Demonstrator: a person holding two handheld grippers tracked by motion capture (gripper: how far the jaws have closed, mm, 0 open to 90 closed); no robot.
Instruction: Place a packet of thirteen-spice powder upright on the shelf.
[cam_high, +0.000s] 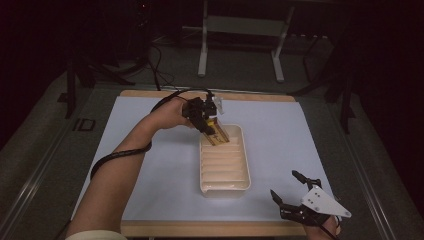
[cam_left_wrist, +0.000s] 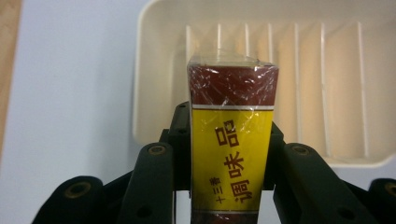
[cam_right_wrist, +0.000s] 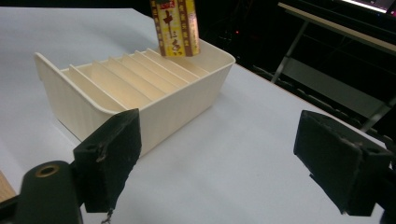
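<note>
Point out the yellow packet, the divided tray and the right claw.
yellow packet (cam_left_wrist: 232, 158): left gripper view, on its yellow label.
divided tray (cam_high: 224, 187): high view, on its near wall.
right claw (cam_high: 289, 186): high view, midway between its open tips.

Legible text appears on 1 item: the seasoning box, wrapped in clear film and clamped between the jaws of the left gripper.

In the left gripper view, the yellow panel of the box carries 3 large dark-red characters, 调味品, running along its length. Beside them stand 3 smaller characters; the first 2 read 十三, the third is too small to confirm.

In the right gripper view, another face of the box shows a large 十 in dark red on yellow; the remaining characters there are blurred.

In the high view, the print on the box is too small to read.
</note>
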